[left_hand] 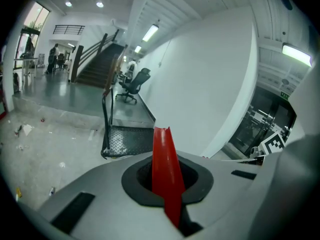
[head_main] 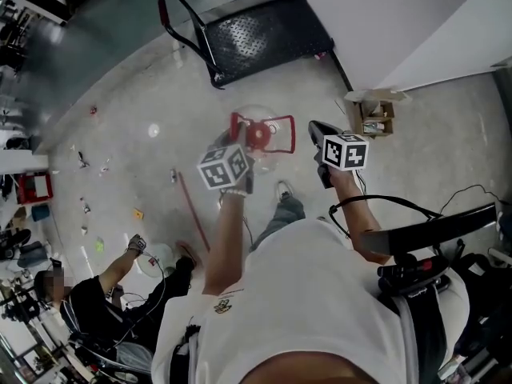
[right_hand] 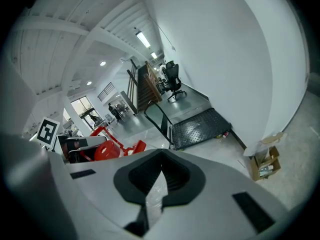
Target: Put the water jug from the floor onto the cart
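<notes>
**Visibility: water jug (head_main: 258,134) body hard to read, handle clamped on the left**

Clear body barely shows against the concrete floor (head_main: 160,94) in the head view; only the red cap and red frame stand out. Left gripper view gives just the red handle (left_hand: 162,149), with the rest of the jug hidden under the housing. Jug hangs above the floor between both grippers, short of the cart (head_main: 268,34) by the white wall (head_main: 384,14). Left gripper (left_hand: 168,181) fingers (left_hand: 110,184) are clamped tight on the handle. Right gripper (right_hand: 159,181) fingers are nearly together on a thin clear strip (right_hand: 155,194). It looks like crinkled plastic; can't tell what it belongs to.
</notes>
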`<action>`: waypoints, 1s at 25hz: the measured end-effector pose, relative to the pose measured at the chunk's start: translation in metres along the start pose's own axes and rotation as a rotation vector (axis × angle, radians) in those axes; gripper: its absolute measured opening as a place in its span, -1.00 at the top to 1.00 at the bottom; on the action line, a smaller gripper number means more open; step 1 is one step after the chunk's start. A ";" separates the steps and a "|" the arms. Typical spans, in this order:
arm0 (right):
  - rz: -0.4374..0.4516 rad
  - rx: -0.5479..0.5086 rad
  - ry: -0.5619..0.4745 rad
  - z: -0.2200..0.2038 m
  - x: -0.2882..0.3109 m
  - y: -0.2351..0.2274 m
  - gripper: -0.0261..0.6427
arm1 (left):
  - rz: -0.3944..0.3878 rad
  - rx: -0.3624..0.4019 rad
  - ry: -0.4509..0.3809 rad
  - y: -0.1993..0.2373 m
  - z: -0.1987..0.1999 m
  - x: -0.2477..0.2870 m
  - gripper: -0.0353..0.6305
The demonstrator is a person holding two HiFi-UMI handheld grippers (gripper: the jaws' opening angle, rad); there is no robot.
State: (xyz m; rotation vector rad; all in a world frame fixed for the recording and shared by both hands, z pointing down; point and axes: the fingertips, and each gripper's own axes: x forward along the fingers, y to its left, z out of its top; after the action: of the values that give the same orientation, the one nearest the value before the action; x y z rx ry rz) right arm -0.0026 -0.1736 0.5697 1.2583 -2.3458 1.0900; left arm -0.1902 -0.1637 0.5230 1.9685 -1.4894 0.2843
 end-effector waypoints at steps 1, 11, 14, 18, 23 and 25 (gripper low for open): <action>-0.003 0.000 -0.003 0.007 0.005 0.002 0.88 | 0.000 -0.001 0.005 0.005 0.005 0.003 0.89; -0.042 0.011 -0.056 0.064 0.035 -0.002 0.88 | -0.025 0.023 0.010 0.031 0.051 0.041 0.89; -0.038 0.004 -0.076 0.088 0.046 -0.008 0.88 | -0.022 0.028 -0.002 0.036 0.070 0.058 0.89; -0.024 -0.001 -0.093 0.125 0.072 -0.035 0.88 | -0.011 0.029 -0.012 0.037 0.095 0.100 0.89; -0.001 -0.015 -0.102 0.174 0.105 -0.050 0.88 | 0.014 0.033 -0.023 0.046 0.133 0.139 0.89; 0.010 -0.016 -0.103 0.199 0.122 -0.062 0.88 | 0.027 0.033 -0.020 0.050 0.149 0.160 0.89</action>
State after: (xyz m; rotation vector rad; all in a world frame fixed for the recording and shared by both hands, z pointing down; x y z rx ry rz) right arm -0.0028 -0.4118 0.5306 1.3291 -2.4327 1.0308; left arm -0.2130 -0.3864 0.5115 1.9837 -1.5346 0.3036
